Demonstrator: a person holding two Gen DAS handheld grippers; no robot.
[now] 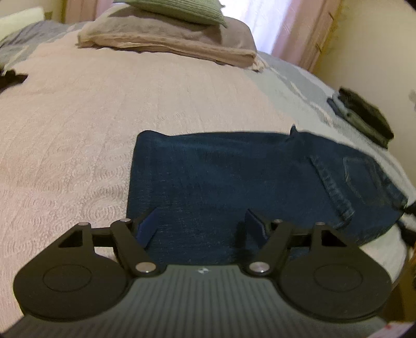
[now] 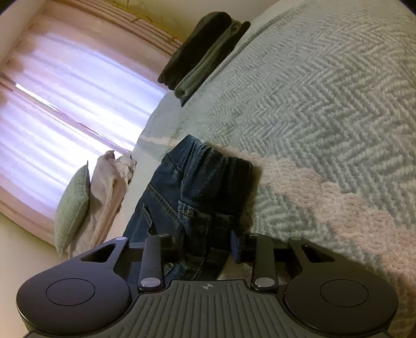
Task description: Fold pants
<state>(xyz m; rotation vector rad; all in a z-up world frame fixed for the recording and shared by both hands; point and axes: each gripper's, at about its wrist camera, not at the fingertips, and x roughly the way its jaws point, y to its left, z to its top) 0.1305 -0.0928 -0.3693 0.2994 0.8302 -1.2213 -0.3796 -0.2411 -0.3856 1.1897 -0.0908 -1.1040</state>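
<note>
Dark blue jeans (image 1: pixel 234 176) lie folded lengthwise across the bed, with the waist and back pocket at the right. My left gripper (image 1: pixel 201 226) hovers open over the jeans' near edge, close to the folded left end, its blue pads (image 1: pixel 147 226) wide apart and nothing between them. In the right wrist view the waist end of the jeans (image 2: pixel 202 182) is bunched and lifted. My right gripper (image 2: pixel 208 247) is shut on that thick wad of denim; only the right blue pad (image 2: pixel 235 247) shows, and the cloth hides the left one.
The bed has a pink textured cover (image 1: pixel 78 130) and a grey herringbone blanket (image 2: pixel 312 104). Pillows (image 1: pixel 169 39) lie at the head with a green cushion (image 1: pixel 182 10) on top. A stack of folded dark clothes (image 1: pixel 364 114) (image 2: pixel 202 52) sits by the bed's edge. Curtains (image 2: pixel 65 91) hang behind.
</note>
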